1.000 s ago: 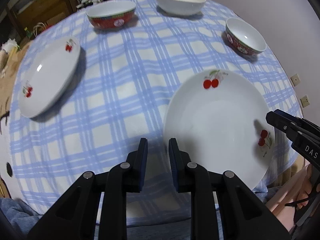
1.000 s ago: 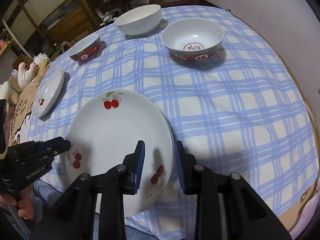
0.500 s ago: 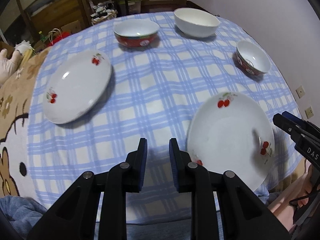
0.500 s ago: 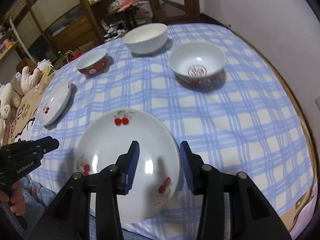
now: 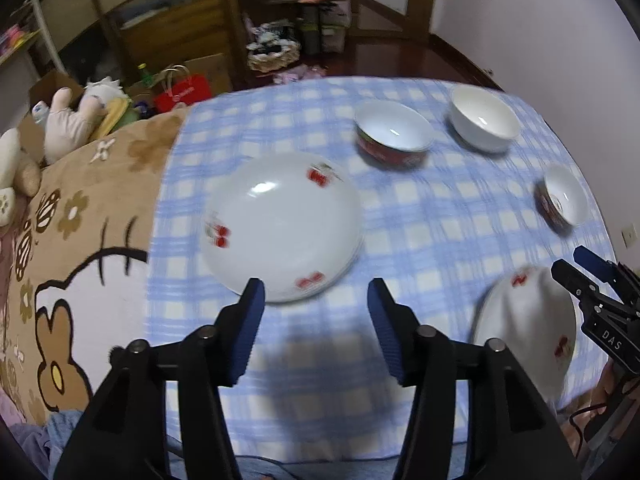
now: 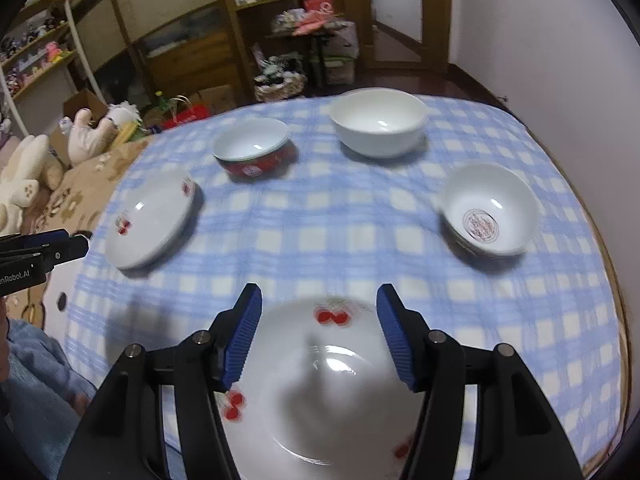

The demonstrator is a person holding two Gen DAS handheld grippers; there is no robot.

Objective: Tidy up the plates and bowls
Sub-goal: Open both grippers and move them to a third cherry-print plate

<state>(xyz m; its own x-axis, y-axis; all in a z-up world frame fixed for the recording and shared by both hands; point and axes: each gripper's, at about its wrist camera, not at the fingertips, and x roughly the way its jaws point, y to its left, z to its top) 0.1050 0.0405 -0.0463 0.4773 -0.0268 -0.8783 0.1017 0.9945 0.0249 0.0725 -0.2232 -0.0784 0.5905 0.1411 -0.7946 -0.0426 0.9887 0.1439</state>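
Left gripper (image 5: 316, 300): jaws apart, just been opening, nothing between the pads, only checked cloth (image 5: 420, 248) beneath. Cherry plate (image 5: 280, 224) at 11 o'clock just past the left fingertip, flat on the cloth near its left edge. Red bowl (image 5: 394, 136) at 1 o'clock, farther back; white bowl (image 5: 484, 120) beside it toward 2 o'clock; small bowl (image 5: 562, 196) at 2 o'clock near the right edge, tilted.

Right gripper (image 6: 318, 312): jaws apart, just been opening, gripping nothing. Second cherry plate (image 6: 332, 384) at 6 o'clock, directly below the spread pads, at the near edge of the table. Left-hand plate at 10 o'clock, red bowl at 11, white bowl at 12, small bowl at 2, all well apart from each other. Stuffed toys (image 6: 60, 148) at 9 o'clock, off the table.
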